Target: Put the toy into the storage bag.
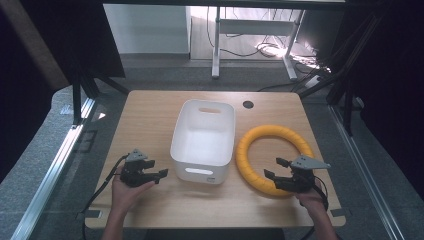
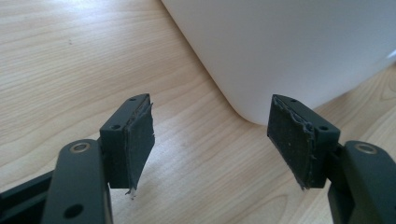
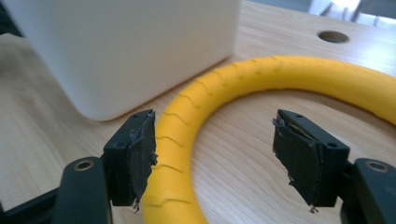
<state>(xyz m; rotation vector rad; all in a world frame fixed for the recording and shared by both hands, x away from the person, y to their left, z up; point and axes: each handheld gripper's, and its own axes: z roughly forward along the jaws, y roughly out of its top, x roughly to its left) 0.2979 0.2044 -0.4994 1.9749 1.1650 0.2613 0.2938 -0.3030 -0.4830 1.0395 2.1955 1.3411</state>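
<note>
Your left claw [image 1: 161, 173] sits on the table [image 1: 150, 115] just left of the white bin [image 1: 202, 142], jaws spread with nothing between them, aimed at the bin's near left corner. The bin stands at the table's middle. Just right of the bin lies the yellow ring [image 1: 272, 157], flat on the wood. Your right claw [image 1: 275, 168] hangs spread over the ring's near arc, one pad [image 3: 142, 156] just beside the ring, not pinching

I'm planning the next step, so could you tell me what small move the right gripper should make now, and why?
Probably close the right gripper on the yellow ring. Its jaws stand open with the ring's near arc running between them, close to one pad; nothing is gripped yet. The white bin sits just beside the ring.
</note>
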